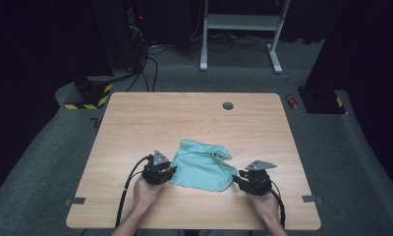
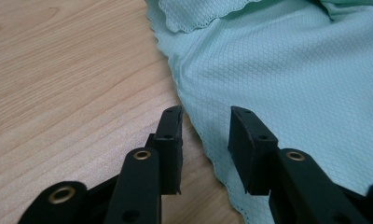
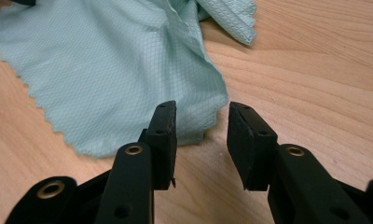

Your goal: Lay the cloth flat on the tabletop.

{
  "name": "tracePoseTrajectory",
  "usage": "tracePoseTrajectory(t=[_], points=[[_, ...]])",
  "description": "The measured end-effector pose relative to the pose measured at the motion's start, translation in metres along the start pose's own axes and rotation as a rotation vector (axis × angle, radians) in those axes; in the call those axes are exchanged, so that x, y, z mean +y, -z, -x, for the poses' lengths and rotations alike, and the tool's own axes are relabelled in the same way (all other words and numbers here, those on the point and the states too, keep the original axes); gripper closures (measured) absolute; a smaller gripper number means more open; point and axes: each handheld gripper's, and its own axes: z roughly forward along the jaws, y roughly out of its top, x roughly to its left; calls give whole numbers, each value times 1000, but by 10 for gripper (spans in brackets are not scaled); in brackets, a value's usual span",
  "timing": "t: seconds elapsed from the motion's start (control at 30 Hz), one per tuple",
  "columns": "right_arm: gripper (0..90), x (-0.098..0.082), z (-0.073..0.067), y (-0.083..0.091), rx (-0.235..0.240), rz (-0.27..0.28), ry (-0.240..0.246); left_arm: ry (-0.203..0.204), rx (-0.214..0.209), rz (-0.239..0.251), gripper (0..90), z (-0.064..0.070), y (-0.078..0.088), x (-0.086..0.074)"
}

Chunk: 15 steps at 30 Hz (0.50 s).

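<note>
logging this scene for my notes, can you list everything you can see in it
cloth: one, pale teal, crumpled on the near middle of the table, between the two hand-held grippers
table: one, light wood, centre of the high view
cable hole: one, grey, round, near the table's far edge
can: one, red, on the floor past the table's far right corner
white frame: one, on the floor behind the table
striped block: one, black and yellow, floor at far left
left hand-held gripper: one, black, jaws apart over the cloth's edge
right hand-held gripper: one, black, jaws apart at the cloth's corner
hands: two, at the near edge
</note>
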Motion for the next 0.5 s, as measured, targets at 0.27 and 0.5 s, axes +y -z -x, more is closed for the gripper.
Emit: tracePoseTrajectory(t=[0.27,0.5], points=[[900,4,-7,-5,17,30,57,-7,14,39,609,1,0,-6],[900,18,-14,-4,13,43,85,7,40,38,540,1,0,-6]])
